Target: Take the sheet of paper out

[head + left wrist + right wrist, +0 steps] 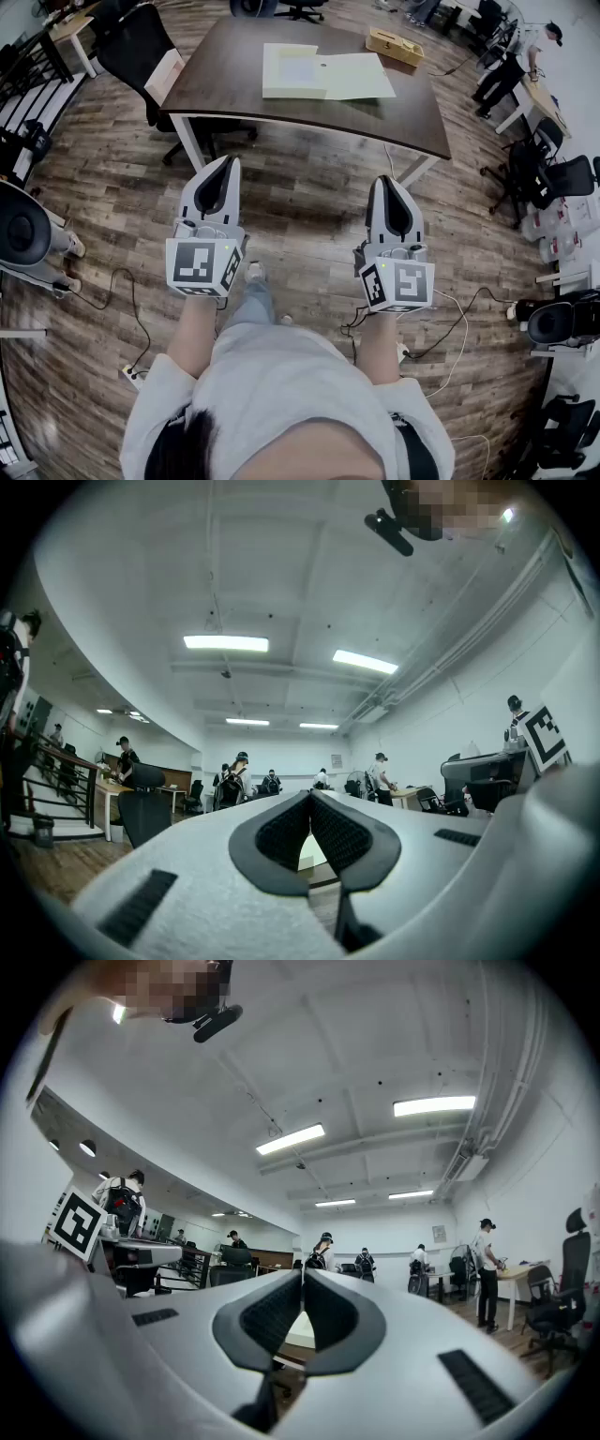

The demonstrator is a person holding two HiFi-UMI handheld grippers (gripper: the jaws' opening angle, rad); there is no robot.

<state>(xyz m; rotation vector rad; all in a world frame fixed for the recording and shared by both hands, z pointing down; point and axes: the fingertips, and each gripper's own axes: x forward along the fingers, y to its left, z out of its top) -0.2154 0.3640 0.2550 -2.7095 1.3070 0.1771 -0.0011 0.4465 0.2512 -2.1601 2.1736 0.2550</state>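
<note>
Desk [234, 66] bears paper [323, 75] well beyond left tool [228, 165], right tool [386, 183].

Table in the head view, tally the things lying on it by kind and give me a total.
Pale yellow folder: 1
Sheet of paper: 1
Tan box: 1
Total: 3

site: open-plan office | floor: brown wood-plank floor [309, 202] | furniture: dark brown wooden desk on white legs [230, 89], black swivel office chairs [131, 42] | ceiling: long white strip lights [225, 643] | people standing at far desks [487, 1269]
</note>
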